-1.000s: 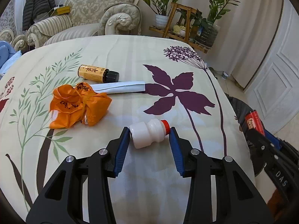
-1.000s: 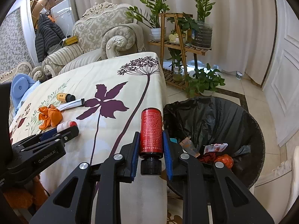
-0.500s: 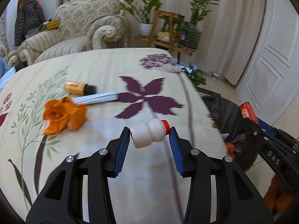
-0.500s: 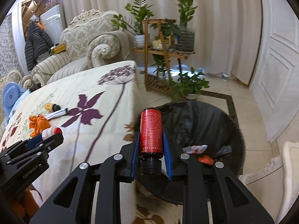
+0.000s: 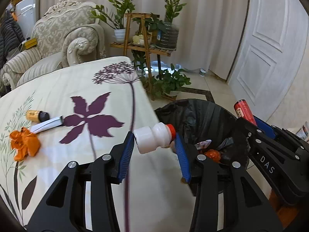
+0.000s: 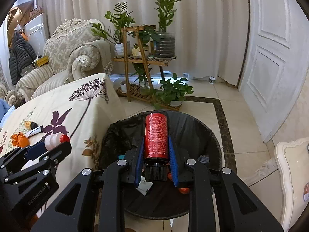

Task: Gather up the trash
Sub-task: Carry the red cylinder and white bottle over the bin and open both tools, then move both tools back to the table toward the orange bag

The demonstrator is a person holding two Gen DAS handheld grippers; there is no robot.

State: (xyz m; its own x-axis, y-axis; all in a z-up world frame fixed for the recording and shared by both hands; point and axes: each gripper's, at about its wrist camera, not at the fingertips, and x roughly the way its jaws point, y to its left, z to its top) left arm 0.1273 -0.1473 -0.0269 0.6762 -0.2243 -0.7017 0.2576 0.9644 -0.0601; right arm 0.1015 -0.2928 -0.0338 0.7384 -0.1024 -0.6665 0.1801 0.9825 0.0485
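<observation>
Left gripper (image 5: 154, 141) pinching white bottle (image 5: 152, 136), right gripper (image 6: 156, 141) clamped on red bottle (image 6: 156, 135) above bin (image 6: 193, 133)

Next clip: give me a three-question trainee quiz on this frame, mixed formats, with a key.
1. True or false: the right gripper holds the red bottle over the trash bin.
2. What does the left gripper hold? A) orange wrapper B) white bottle C) tube
3. Name one piece of trash on the tablecloth.

Key: 1 true. 2 B, the white bottle. 3 orange wrapper, white tube or yellow bottle.
</observation>
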